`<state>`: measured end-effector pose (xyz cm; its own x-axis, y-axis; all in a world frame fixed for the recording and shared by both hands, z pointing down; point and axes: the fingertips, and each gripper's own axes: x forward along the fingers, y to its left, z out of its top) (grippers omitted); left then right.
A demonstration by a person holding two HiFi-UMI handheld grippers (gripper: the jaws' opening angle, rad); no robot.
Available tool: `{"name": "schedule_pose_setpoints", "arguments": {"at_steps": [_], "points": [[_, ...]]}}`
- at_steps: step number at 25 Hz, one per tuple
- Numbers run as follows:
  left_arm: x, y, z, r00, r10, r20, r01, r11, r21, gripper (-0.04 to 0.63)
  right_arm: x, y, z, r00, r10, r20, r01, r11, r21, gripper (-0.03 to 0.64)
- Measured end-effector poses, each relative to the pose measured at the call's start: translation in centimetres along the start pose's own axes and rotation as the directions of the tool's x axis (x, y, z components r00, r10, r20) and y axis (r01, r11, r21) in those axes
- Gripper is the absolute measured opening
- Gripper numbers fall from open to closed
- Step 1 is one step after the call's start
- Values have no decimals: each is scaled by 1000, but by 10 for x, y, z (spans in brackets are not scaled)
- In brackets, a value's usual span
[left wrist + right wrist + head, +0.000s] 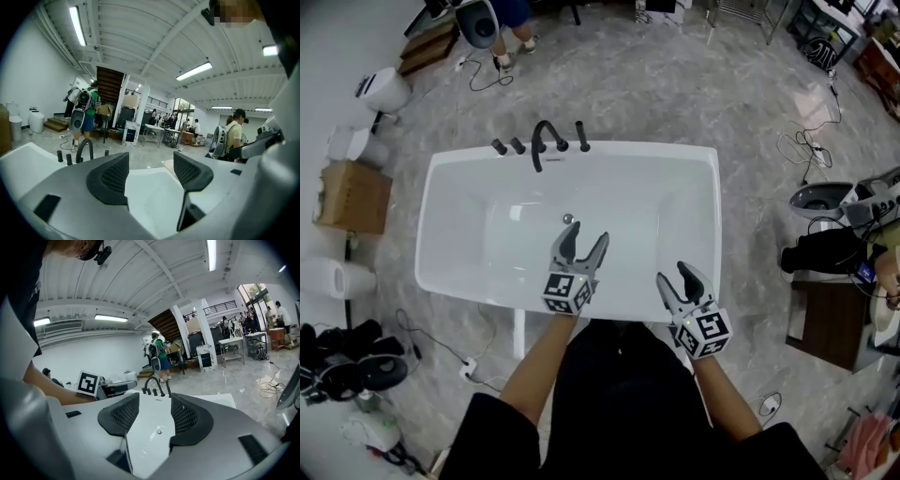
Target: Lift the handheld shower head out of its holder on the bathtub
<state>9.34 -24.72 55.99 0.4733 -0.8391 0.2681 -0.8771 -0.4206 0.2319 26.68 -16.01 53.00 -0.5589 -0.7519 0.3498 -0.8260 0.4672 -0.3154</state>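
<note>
A white bathtub (441, 178) fills the middle of the head view. On its far rim stand a black arched spout (546, 141), two black knobs (507, 146) and the upright black shower head (581, 138) in its holder. My left gripper (583, 239) hangs open over the tub's near half, nothing between its jaws. My right gripper (675, 275) is open too, above the near rim to the right. The left gripper view shows the spout (84, 147) far ahead, left of the open left gripper (150, 176). The right gripper view shows the shower head (168, 389) beyond the open right gripper (154, 416).
A drain (567, 218) sits in the tub floor. Left of the tub are a cardboard box (352, 195), a toilet (384, 89) and a white bin (333, 278). Cables lie on the floor. A dark table (820, 323) stands at the right. A person (502, 23) stands beyond the tub.
</note>
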Motion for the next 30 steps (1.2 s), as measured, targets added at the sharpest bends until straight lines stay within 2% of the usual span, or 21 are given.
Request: {"name": "schedule_pose_setpoints", "arguments": {"at_steps": [6, 14, 18, 22, 26, 30], "points": [[33, 56, -20, 1000, 8, -21, -9, 999, -38, 275, 45, -1, 3, 999, -53, -3, 53, 998, 25, 184], [90, 86, -69, 996, -37, -84, 34, 999, -40, 275, 89, -14, 20, 999, -52, 2, 52, 998, 39, 184], [114, 111, -81, 996, -32, -87, 27, 998, -63, 275, 115, -17, 3, 998, -51, -32, 52, 999, 16, 184], [140, 126, -93, 991, -73, -116, 66, 996, -61, 275, 142, -14, -15, 997, -46, -63, 47, 999, 5, 184], [168, 137, -97, 988, -111, -109, 102, 992, -77, 275, 165, -30, -29, 991, -103, -84, 103, 995, -4, 187], [192, 161, -96, 991, -78, -110, 73, 996, -53, 275, 183, -39, -36, 988, -122, -92, 124, 992, 20, 189]]}}
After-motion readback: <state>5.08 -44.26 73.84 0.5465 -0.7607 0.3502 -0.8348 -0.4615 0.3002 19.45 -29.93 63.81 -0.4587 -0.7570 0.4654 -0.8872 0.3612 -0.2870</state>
